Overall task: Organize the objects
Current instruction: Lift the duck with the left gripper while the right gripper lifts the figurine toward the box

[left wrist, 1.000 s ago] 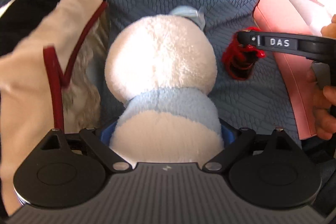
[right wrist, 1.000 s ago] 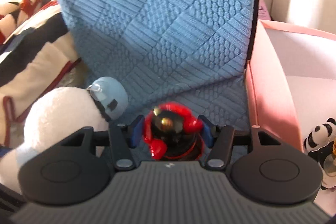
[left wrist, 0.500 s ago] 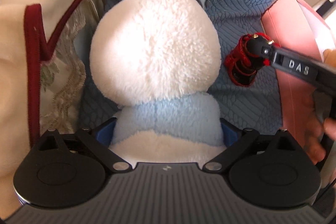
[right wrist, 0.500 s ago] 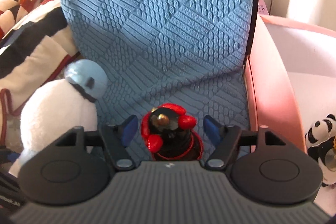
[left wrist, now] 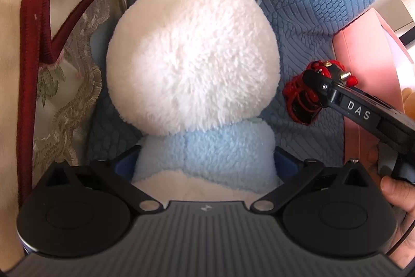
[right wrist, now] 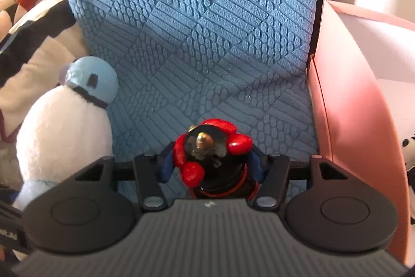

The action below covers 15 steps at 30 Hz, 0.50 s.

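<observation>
Fluffy round plush toy (left wrist: 192, 64) sits on ribbed blue cushion (left wrist: 311, 4).

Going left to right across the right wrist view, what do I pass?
Striped fabric → white plush toy → red-and-black figure between the right gripper fingers, which have just been closing → pink box → panda toy at the edge. The blue seat cushion lies behind them.

Black left gripper (left wrist: 205, 168), blue-padded jaws, ribbed grey housing.
</observation>
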{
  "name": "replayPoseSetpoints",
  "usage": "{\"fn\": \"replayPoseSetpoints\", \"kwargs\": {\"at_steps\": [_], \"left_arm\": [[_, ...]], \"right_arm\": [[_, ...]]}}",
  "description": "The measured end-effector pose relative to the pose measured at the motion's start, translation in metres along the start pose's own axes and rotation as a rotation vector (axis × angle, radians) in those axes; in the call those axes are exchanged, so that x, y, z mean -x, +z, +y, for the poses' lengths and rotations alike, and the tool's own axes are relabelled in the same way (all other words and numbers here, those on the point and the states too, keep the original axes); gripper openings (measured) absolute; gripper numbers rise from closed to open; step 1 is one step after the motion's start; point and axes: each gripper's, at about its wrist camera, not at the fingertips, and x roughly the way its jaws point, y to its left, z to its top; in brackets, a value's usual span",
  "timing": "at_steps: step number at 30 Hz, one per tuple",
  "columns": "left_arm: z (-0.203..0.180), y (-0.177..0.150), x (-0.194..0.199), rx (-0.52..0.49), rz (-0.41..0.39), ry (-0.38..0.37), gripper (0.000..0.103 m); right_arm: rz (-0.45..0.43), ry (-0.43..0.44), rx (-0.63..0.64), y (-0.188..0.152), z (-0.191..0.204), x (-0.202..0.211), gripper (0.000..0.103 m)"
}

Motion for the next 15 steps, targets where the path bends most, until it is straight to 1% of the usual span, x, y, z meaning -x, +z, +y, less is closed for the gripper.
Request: {"fn": "replayPoseSetpoints", "kwargs": {"at_steps": [2, 3, 7, 10, 12, 15], "left_arm": [[-0.002, -0.004, 0.003, -0.003, -0.016, 0.006, 0.103], [-0.003, -0.006, 0.004, -0.006, -0.024, 0.01, 0.102], [-0.007, -0.014, 0.012, -0.01, -0.067, 0.024, 0.095], [-0.009, -0.019, 0.02, -0.001, -0.088, 0.024, 0.093], [-0.005, -0.023, 0.027, 0.044, -0.1, 0.009, 0.093], [0.007, -0.03, 0.037, 0.143, -0.118, -0.023, 0.092]], "right_arm": [[-0.001, -0.008, 0.015, 0.001, 0.001, 0.004, 0.059], [-0.021, -0.026, 0.006, 0.0, 0.002, 0.007, 0.059], [-0.035, -0.033, -0.016, -0.008, 0.006, 0.019, 0.059], [-0.031, -0.035, -0.024, -0.014, 0.011, 0.03, 0.059], [-0.037, -0.026, -0.022, -0.017, 0.015, 0.041, 0.059], [-0.043, -0.026, -0.022, -0.019, 0.016, 0.059, 0.059]]}}
